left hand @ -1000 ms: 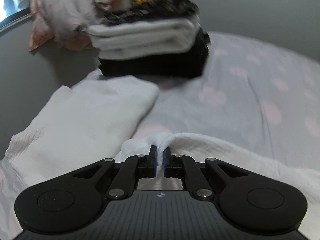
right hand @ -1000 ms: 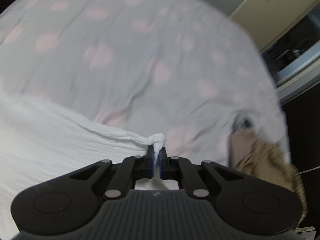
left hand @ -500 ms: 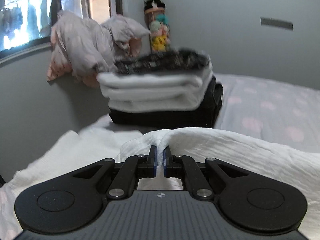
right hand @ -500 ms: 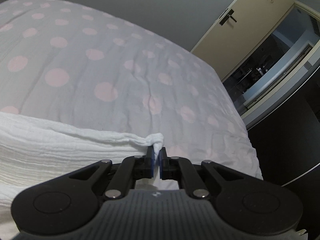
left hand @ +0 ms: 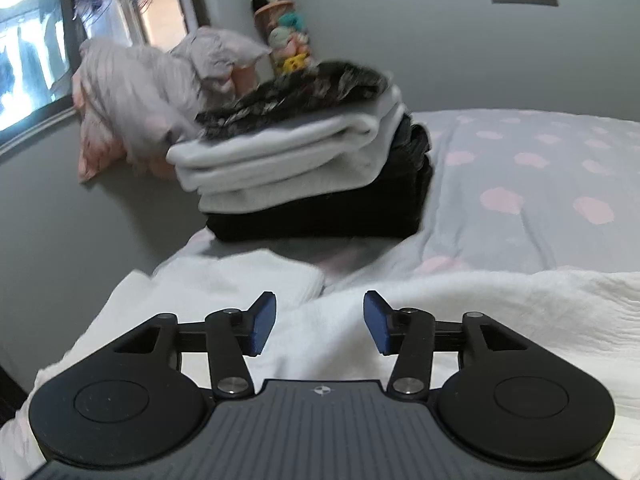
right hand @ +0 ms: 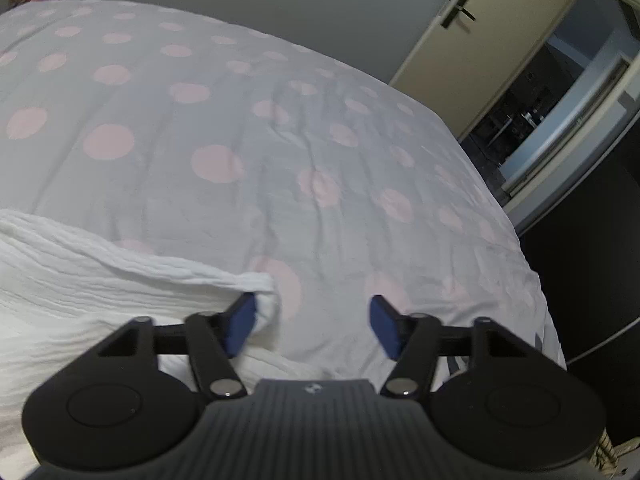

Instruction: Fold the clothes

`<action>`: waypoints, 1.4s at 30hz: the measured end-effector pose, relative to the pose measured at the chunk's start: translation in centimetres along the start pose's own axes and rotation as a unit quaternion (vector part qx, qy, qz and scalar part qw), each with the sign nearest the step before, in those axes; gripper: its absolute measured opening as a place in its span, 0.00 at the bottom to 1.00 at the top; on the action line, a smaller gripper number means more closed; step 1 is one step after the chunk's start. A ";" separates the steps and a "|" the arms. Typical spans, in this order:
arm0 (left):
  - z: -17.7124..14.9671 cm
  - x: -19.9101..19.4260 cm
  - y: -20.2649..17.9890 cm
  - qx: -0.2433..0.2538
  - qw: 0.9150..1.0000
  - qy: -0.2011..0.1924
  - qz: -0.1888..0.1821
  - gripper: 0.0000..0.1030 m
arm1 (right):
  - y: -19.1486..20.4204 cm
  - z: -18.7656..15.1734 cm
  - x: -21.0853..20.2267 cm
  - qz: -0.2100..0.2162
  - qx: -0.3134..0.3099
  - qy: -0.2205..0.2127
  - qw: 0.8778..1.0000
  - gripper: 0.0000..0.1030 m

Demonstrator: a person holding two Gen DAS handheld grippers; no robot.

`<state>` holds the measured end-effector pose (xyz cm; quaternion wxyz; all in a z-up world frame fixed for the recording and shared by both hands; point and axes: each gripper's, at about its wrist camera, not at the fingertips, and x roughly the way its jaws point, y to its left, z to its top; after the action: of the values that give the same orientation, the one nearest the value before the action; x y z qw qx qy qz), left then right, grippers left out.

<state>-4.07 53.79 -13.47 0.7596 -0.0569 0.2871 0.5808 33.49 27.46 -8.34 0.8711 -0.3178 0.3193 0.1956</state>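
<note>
Grippers both gape wide, gripping nothing. Left gripper [left hand: 319, 322] hovers over a white crinkled garment [left hand: 480, 304] lying on the polka-dot bed [left hand: 540, 168], near a stack of folded clothes [left hand: 304, 168]. Right gripper [right hand: 312, 326] sits at the garment's edge [right hand: 256, 284].

My right gripper [right hand: 312, 326] is spread wide above the bed [right hand: 240, 128], the white garment's [right hand: 80, 280] corner touching my left fingertip [right hand: 240, 322]. A door [right hand: 480, 40] stands beyond the bed's far-right corner.
</note>
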 end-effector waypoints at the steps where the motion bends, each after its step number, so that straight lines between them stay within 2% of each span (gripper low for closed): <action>1: 0.1 -0.2 -0.1 0.002 1.000 -0.001 -0.007 0.61 | -0.6 -0.3 0.0 0.000 0.002 -0.001 1.000 0.73; 2: 0.2 -0.3 0.0 0.001 1.000 -0.002 -0.013 0.64 | -1.2 -0.6 -0.1 0.000 0.009 -0.001 1.000 0.78; 5: 0.2 0.0 0.2 -0.011 1.000 0.007 -0.013 0.65 | -3.4 -1.0 -0.3 0.020 0.051 -0.006 0.998 0.84; 8: 0.1 0.3 0.6 -0.011 1.000 0.016 -0.004 0.65 | -4.8 -1.0 -0.5 0.044 0.085 -0.002 0.995 0.85; 12: -0.3 0.8 1.1 -0.006 1.000 0.024 0.001 0.65 | -4.9 -0.9 -1.3 0.053 0.074 -0.016 0.996 0.86; 15: -0.6 1.1 1.2 -0.001 1.000 0.030 0.001 0.65 | -5.5 -0.6 -1.3 0.063 0.073 -0.004 0.995 0.89; 18: -0.9 1.2 1.2 0.008 0.999 0.034 0.003 0.65 | -6.8 -0.4 -1.4 0.062 0.101 -0.004 0.993 0.89; 23: -0.7 0.5 1.0 0.025 0.999 0.026 -0.007 0.65 | -9.1 -1.5 -1.3 0.052 0.102 -0.002 0.993 0.89; 27: -0.6 -0.7 0.8 0.040 0.999 0.021 -0.030 0.65 | -10.8 -3.9 -0.4 0.060 0.098 0.011 0.993 0.86; 29: -0.7 -1.5 0.7 0.053 0.997 0.016 -0.045 0.65 | -11.3 -5.6 0.2 0.076 0.088 0.022 0.993 0.75; 32: -1.2 -2.6 0.5 0.069 0.995 0.015 -0.072 0.65 | -11.2 -8.3 0.8 0.123 0.049 0.047 0.990 0.74; 36: -1.8 -4.2 -0.4 0.094 0.989 0.021 -0.111 0.65 | -10.5 -12.7 0.9 0.189 0.009 0.098 0.977 0.74; 38: -1.9 -5.3 -0.8 0.101 0.984 0.022 -0.147 0.65 | -10.1 -14.7 0.3 0.217 -0.016 0.106 0.970 0.74; 42: -2.4 -7.8 -2.5 0.150 0.963 0.031 -0.220 0.64 | -8.9 -17.6 -0.7 0.247 -0.079 0.115 0.959 0.73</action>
<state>-3.91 45.37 -12.21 0.8592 -0.0221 0.3745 0.3479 30.20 9.03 -14.53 0.7255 -0.3170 0.4694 0.3909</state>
